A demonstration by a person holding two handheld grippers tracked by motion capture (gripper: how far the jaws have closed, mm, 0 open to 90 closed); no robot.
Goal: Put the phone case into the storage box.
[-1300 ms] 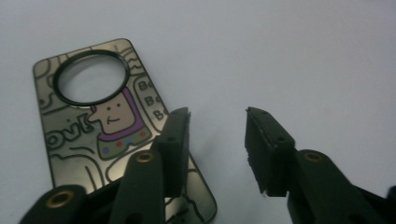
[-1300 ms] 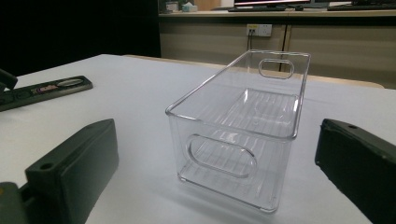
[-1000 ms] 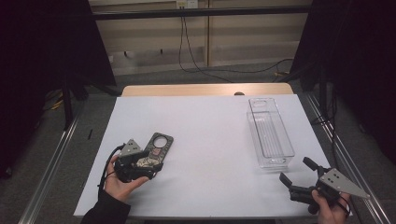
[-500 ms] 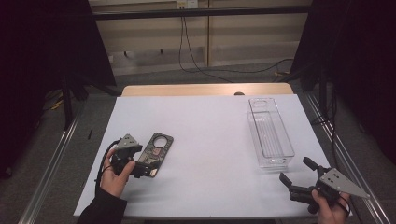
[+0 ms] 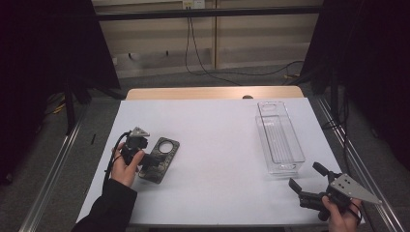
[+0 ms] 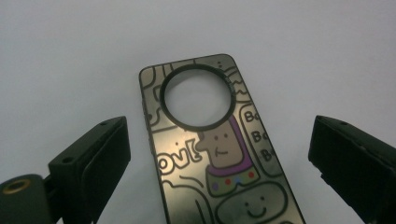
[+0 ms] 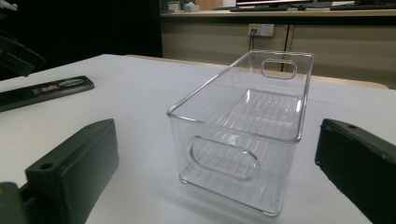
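Since the earlier frame, the left claw [image 5: 146,155] was drawn back toward the lower left and its jaws were spread, with the phone case [image 6: 215,149] left flat on the bench [image 5: 217,145] between them, unpinched. The right claw [image 5: 305,178] was kept spread at lower right.

The phone case [image 6: 219,158] lies flat on the white tabletop [image 5: 217,140], at its left half, its long axis tilted so the camera-hole end points away from me and slightly right. It is dark and glossy, printed with cartoon faces and lettering, with a large round cutout near its far end through which the tabletop shows. It sits between my left tool's [image 5: 137,145] spread jaws, apparently untouched by either pad.
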